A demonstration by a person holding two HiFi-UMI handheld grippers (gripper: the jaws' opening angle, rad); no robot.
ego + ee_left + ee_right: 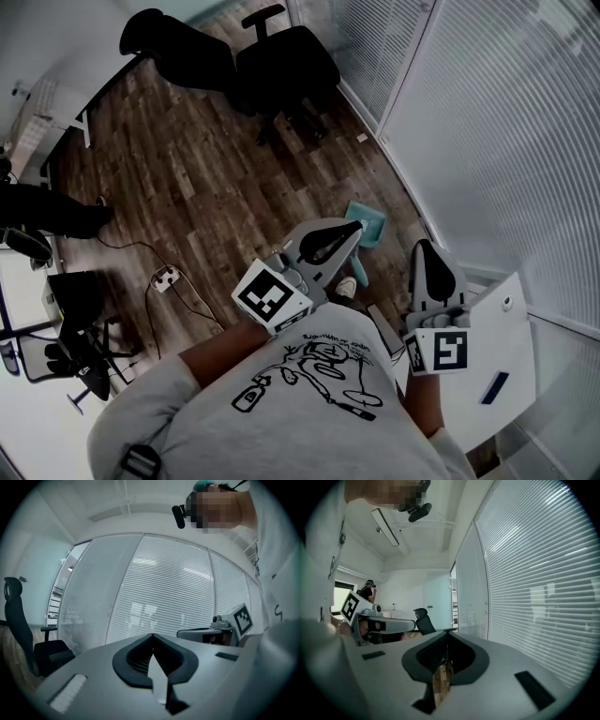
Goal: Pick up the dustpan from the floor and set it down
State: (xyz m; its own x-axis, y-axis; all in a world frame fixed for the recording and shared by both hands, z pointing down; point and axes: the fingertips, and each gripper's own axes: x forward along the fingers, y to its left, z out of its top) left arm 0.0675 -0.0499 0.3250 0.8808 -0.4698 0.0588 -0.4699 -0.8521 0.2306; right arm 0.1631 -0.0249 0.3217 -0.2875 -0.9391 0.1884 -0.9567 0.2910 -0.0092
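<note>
The teal dustpan (pixel 368 223) lies on the wooden floor near the blind-covered glass wall, and my left gripper hides part of it in the head view. That left gripper (pixel 354 226) is held level above the dustpan with its jaws shut and nothing between them. In its own view the left gripper (pixel 153 635) faces the blinds. To the right of the dustpan my right gripper (pixel 423 246) is also shut and holds nothing. The right gripper (pixel 448 633) looks along the glass wall in its own view.
Two black office chairs (pixel 281 61) stand at the far side of the floor. A power strip (pixel 165 277) with cables lies to the left. A white surface (pixel 502 347) sits under my right hand. The glass wall with blinds (pixel 487 122) bounds the right side.
</note>
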